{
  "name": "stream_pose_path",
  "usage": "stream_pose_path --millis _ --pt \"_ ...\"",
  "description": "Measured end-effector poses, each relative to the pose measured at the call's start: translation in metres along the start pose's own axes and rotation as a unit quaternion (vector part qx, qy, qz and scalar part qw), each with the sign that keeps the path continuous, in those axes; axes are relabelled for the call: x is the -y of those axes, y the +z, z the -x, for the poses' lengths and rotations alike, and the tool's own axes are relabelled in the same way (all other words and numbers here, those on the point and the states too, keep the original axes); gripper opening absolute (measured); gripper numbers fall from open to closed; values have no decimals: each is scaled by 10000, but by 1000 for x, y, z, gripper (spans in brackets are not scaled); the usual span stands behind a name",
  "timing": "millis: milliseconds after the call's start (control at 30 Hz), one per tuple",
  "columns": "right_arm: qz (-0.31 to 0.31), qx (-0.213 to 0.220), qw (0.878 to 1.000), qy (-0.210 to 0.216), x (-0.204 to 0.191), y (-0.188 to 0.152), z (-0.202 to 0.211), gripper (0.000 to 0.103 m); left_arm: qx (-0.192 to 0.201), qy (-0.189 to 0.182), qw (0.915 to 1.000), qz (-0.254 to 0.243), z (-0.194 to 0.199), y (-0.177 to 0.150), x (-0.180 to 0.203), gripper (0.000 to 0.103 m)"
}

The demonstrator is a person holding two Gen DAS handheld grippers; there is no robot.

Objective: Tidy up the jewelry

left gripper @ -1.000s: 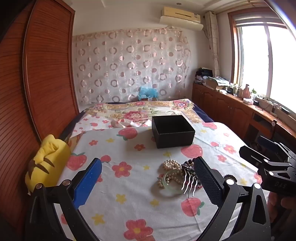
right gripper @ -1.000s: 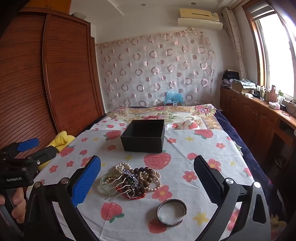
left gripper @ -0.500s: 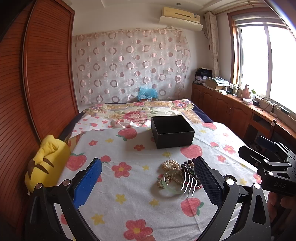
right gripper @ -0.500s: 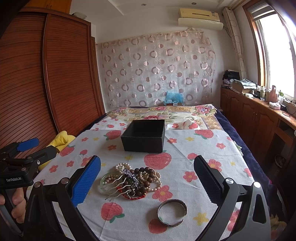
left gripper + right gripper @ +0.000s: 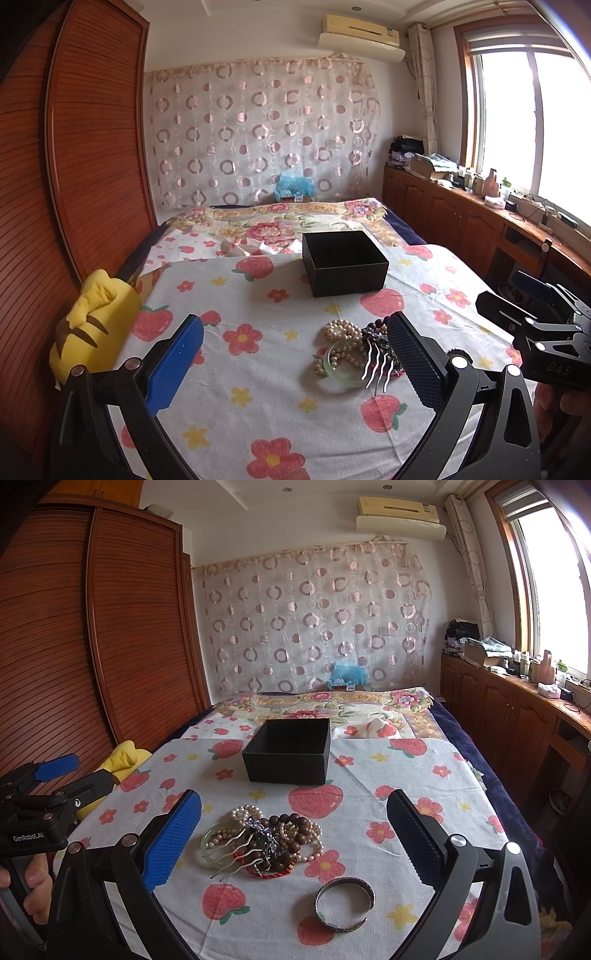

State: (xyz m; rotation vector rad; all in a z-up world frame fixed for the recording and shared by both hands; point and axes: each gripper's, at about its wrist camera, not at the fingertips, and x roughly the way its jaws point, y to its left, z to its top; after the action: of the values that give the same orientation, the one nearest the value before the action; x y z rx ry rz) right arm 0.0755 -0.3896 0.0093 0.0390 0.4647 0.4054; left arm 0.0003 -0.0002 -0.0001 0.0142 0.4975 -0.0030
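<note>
A heap of jewelry lies on the flowered cloth: pearl strands, brown beads, a pale green bangle, a metal hair comb and a red cord. A separate cuff bracelet lies nearer, to the right. An open, empty-looking black box stands behind the heap; it also shows in the left wrist view. My left gripper is open and empty, left of the heap. My right gripper is open and empty, above the heap's near side.
A yellow plush toy lies at the bed's left edge by the wooden wardrobe. Wooden cabinets with clutter run along the right under the window. A folded floral quilt lies behind the box.
</note>
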Motion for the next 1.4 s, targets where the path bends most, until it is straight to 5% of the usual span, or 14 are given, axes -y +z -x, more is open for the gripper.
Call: stream_pose_path --millis 1400 --pt "19 37 10000 -20 -3 0 -1 101 -5 -14 10000 0 0 0 0 97"
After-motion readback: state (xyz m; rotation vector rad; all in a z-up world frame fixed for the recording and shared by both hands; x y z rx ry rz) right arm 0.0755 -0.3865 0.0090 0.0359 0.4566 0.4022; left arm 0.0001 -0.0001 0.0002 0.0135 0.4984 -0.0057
